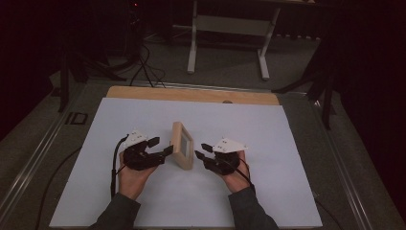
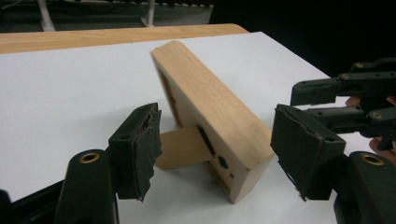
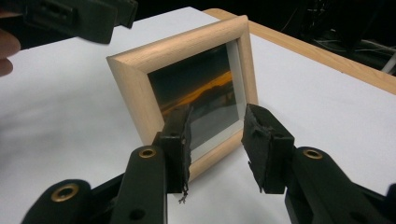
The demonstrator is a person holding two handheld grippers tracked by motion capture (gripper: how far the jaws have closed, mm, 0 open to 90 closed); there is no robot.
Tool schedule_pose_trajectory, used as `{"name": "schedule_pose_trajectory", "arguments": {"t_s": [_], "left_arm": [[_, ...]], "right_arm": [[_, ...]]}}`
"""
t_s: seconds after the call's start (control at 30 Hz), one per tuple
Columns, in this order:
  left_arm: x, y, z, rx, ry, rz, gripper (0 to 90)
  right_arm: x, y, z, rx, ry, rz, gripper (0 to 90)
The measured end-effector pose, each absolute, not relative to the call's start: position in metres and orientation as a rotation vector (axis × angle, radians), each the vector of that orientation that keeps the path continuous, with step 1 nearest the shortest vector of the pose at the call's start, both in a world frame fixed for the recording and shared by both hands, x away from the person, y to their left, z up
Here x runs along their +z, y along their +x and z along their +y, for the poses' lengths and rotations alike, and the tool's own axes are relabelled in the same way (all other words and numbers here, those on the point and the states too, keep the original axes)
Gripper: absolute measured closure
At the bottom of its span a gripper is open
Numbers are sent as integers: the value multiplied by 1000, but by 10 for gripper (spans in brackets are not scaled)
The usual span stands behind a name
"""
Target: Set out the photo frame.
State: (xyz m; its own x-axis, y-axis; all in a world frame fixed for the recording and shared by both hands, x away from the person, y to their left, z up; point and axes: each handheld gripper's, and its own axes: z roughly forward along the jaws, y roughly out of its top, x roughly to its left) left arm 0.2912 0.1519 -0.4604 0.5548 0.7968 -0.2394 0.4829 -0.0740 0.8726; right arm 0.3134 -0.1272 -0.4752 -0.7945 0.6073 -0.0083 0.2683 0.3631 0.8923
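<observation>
A small wooden picture frame [image 1: 182, 145] stands upright on the white sheet [image 1: 143, 115], propped by a flat wooden leg [image 2: 182, 148] at its back. My left gripper [image 1: 162, 145] is open at the frame's left, facing its back [image 2: 212, 109]; the near corner sits between the jaws without touching either pad [image 2: 140, 149]. My right gripper [image 1: 202, 150] is open at the frame's right, facing the glass front [image 3: 201, 100], which shows a dark picture with an orange streak. Its pads [image 3: 180, 135] are just short of the lower rim. The left gripper [image 3: 79, 14] shows beyond the frame.
The sheet lies on a wooden tabletop whose bare far edge [image 1: 191, 94] shows. Behind the table stand a white desk frame [image 1: 227, 28], floor cables [image 1: 143, 67] and dark stands [image 1: 325, 81]. The person's sleeves [image 1: 119, 213] come in at the front edge.
</observation>
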Motion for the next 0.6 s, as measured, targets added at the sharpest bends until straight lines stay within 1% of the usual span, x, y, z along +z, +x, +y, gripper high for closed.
{"name": "schedule_pose_trajectory", "arguments": {"t_s": [0.1,0.43,0.6], "left_arm": [[-461,294,144,372,1762,1060,299],[-469,303,125,371,1817,1084,288],[-473,305,122,362,1831,1098,290]], "right_arm": [[-474,314,-130,1412,779,2287,615],[-471,315,-135,1429,788,2270,610],[-469,315,-137,1432,795,2261,609]]}}
